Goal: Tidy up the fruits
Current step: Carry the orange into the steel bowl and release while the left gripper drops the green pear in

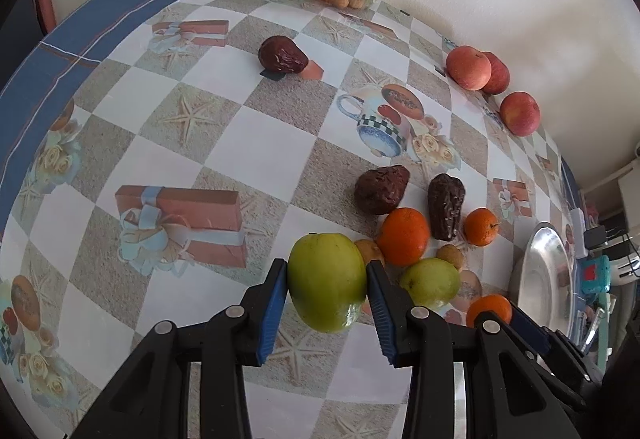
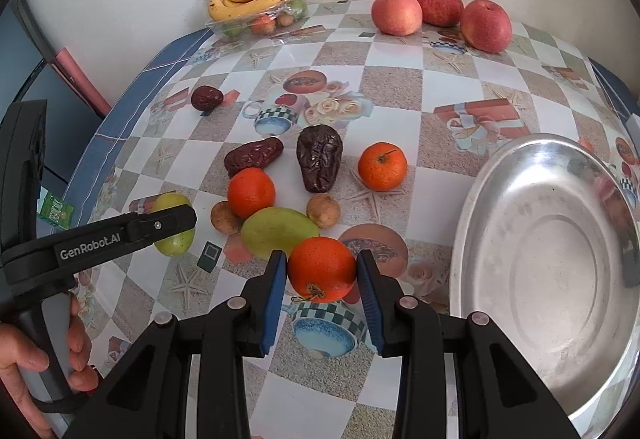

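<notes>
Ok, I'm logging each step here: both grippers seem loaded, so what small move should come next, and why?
Probably swing the right gripper sideways over the metal bowl and release there. It is shut on an orange lifted off the table, and the bowl beside it holds nothing. The left gripper can wait, shut on its green fruit.

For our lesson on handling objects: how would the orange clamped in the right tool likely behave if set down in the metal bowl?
The orange looks round, so it would probably roll on release. The metal bowl has smooth sloping walls, so it should settle toward the centre. Its rind looks firm, likely tolerating the right tool's clamp.
</notes>
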The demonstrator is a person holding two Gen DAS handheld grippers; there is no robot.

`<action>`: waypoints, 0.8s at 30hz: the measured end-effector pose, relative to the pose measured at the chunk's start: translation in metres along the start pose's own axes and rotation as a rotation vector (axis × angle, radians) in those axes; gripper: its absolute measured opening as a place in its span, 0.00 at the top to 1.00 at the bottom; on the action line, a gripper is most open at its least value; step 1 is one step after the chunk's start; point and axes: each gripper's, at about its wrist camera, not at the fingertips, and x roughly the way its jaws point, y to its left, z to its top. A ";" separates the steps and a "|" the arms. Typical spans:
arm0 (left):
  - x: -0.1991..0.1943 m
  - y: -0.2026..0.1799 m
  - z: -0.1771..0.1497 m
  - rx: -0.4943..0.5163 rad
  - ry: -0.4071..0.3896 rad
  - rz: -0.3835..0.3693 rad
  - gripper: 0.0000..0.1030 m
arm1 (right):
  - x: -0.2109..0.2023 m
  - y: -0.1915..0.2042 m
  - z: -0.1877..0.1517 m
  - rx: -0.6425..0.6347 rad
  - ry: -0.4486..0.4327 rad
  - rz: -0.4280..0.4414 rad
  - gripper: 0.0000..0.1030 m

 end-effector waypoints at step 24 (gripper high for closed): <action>0.008 -0.169 -0.014 0.319 0.041 -0.113 0.59 | -0.056 -0.135 -0.007 0.328 -0.103 -0.304 0.63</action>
